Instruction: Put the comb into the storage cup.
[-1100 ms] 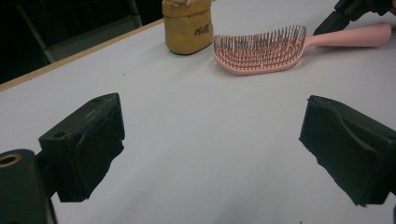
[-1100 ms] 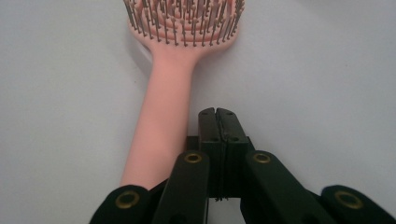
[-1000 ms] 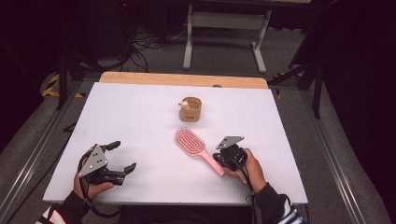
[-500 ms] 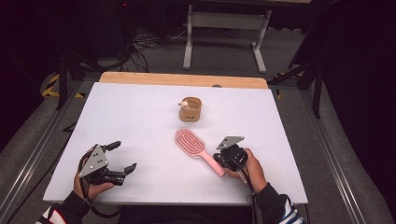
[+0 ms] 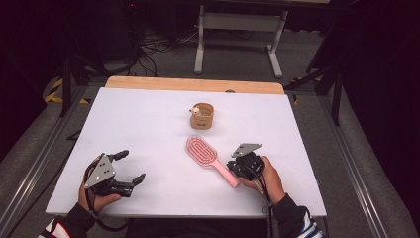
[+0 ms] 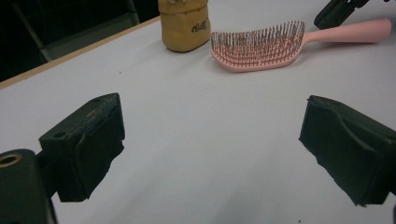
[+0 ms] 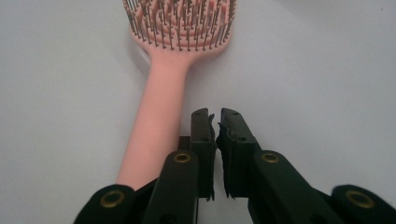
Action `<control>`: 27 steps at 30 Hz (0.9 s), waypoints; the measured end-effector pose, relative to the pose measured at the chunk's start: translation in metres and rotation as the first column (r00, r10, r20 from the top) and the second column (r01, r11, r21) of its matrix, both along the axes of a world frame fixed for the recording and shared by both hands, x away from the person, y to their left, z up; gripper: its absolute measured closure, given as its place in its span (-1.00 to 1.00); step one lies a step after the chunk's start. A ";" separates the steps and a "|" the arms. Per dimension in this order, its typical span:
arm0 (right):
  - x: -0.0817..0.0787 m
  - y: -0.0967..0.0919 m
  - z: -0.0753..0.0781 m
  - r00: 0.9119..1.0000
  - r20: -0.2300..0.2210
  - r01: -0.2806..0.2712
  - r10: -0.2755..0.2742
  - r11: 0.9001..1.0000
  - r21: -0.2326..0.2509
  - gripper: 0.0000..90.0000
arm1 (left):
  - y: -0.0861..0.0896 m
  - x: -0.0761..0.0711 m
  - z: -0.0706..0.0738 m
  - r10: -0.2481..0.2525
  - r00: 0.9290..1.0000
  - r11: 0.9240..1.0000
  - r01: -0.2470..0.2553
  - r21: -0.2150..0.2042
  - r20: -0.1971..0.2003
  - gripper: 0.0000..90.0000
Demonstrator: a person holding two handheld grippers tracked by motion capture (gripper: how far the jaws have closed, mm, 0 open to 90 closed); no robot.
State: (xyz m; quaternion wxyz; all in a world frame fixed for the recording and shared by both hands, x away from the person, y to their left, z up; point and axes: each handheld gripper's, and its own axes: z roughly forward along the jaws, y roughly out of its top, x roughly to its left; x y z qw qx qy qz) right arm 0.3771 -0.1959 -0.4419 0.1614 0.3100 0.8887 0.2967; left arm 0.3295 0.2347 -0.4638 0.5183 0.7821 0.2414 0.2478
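Hardly anything had shifted since the earlier frames: both hands kept their places, and only the right gripper [image 7: 215,122] had changed, its jaws having just begun to part from fully closed to a thin slit, with nothing between them. They sat just beside the handle of the pink plastic paddle hairbrush [image 5: 210,158], on its right in the right gripper view, not around it. Left gripper [image 5: 130,166] rested at the near left of the white table [image 5: 148,119], jaws wide apart and empty.

Brush lay flat near the table's middle, bristles up, head pointing away towards the small tan cylindrical cup [image 5: 202,116], which stood apart beyond it. Judged light and rigid, smooth-surfaced, somewhat slippery; bristles flexible. Best hold judged across the narrow handle, mid-length, jaws opened wider first.
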 end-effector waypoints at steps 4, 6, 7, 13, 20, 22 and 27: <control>0.001 -0.002 0.008 1.000 0.020 0.019 -0.019 1.000 0.022 0.67 | -0.001 0.001 -0.001 -0.002 1.000 1.000 0.002 0.003 -0.004 -0.83; 0.001 -0.002 0.013 0.999 0.025 0.021 -0.022 0.999 0.041 0.57 | -0.001 0.001 -0.001 -0.003 1.000 1.000 0.003 0.008 -0.003 -0.83; 0.001 -0.002 0.013 0.999 0.025 0.021 -0.022 0.999 0.041 0.57 | -0.001 0.001 -0.001 -0.003 1.000 1.000 0.003 0.008 -0.003 -0.83; 0.004 0.007 0.025 0.997 0.027 0.069 -0.071 0.995 0.071 -0.14 | 0.000 0.000 0.000 -0.004 1.000 1.000 0.004 0.003 -0.003 -0.83; 0.011 0.024 0.022 0.994 -0.015 0.113 -0.113 0.993 0.017 -0.67 | 0.000 0.000 0.000 -0.006 1.000 1.000 0.006 0.005 -0.003 -0.84; 0.014 0.028 0.019 0.994 -0.030 0.109 -0.109 0.994 0.003 -0.69 | 0.000 0.001 -0.001 -0.008 1.000 1.000 0.008 0.009 -0.005 -0.84; 0.019 0.038 0.013 0.994 -0.053 0.097 -0.099 0.995 -0.037 -0.71 | -0.001 0.001 -0.001 -0.011 1.000 1.000 0.011 0.010 -0.006 -0.84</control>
